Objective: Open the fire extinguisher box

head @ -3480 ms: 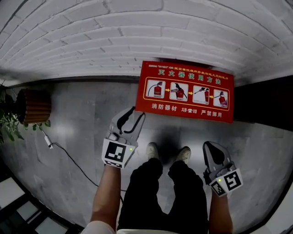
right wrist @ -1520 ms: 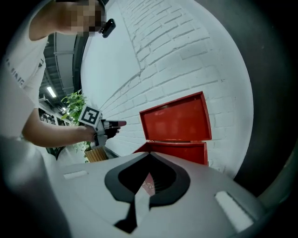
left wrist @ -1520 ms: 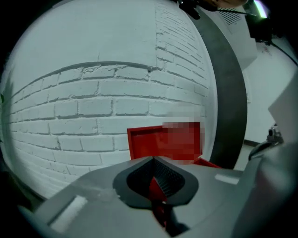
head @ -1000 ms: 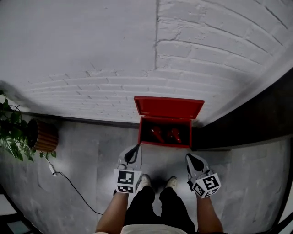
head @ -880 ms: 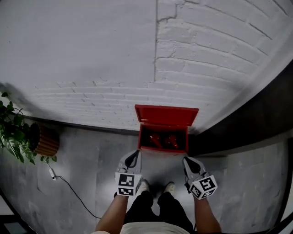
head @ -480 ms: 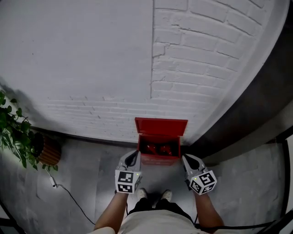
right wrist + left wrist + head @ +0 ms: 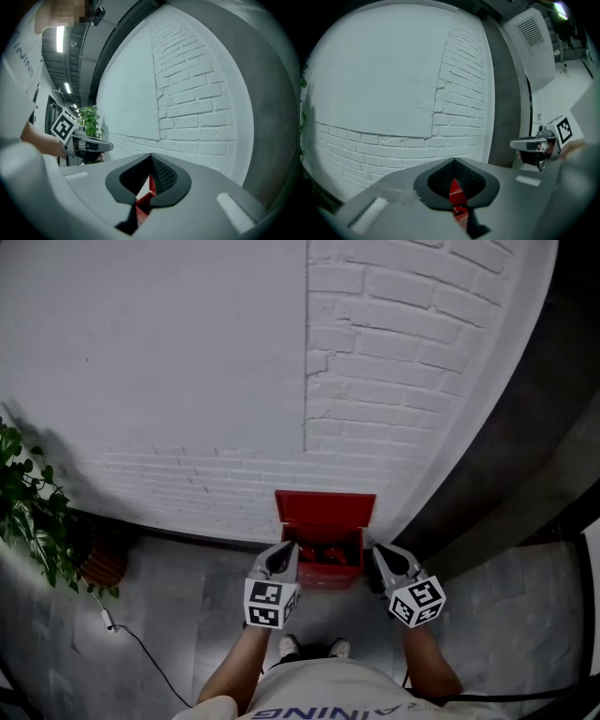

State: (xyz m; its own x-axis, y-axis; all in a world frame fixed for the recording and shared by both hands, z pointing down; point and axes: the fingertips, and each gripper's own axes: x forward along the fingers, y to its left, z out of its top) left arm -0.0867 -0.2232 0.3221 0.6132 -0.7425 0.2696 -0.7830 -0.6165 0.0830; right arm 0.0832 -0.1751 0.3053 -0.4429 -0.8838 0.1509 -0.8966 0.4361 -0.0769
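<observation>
The red fire extinguisher box (image 7: pixel 323 570) stands on the floor against the white brick wall. Its lid (image 7: pixel 324 508) is raised and leans back on the wall, and red extinguishers (image 7: pixel 323 553) show inside. My left gripper (image 7: pixel 285 549) hangs shut and empty over the box's left side; my right gripper (image 7: pixel 379 554) hangs shut and empty over its right side. In the left gripper view, red from the box (image 7: pixel 455 192) shows through the slit below the gripper's (image 7: pixel 453 162) closed tips. The right gripper view shows the box (image 7: pixel 145 197) the same way under that gripper (image 7: pixel 150 157).
A leafy plant (image 7: pixel 33 512) in a brown pot (image 7: pixel 105 563) stands at the left, with a thin cable (image 7: pixel 141 643) trailing over the grey floor. A dark wall strip (image 7: pixel 487 474) runs along the right. The person's feet (image 7: pixel 311 648) are just in front of the box.
The box was closed with its label up in the oldest frame; its lid now stands open. Over the last second the view pulled up and back, and both grippers rose beside the box.
</observation>
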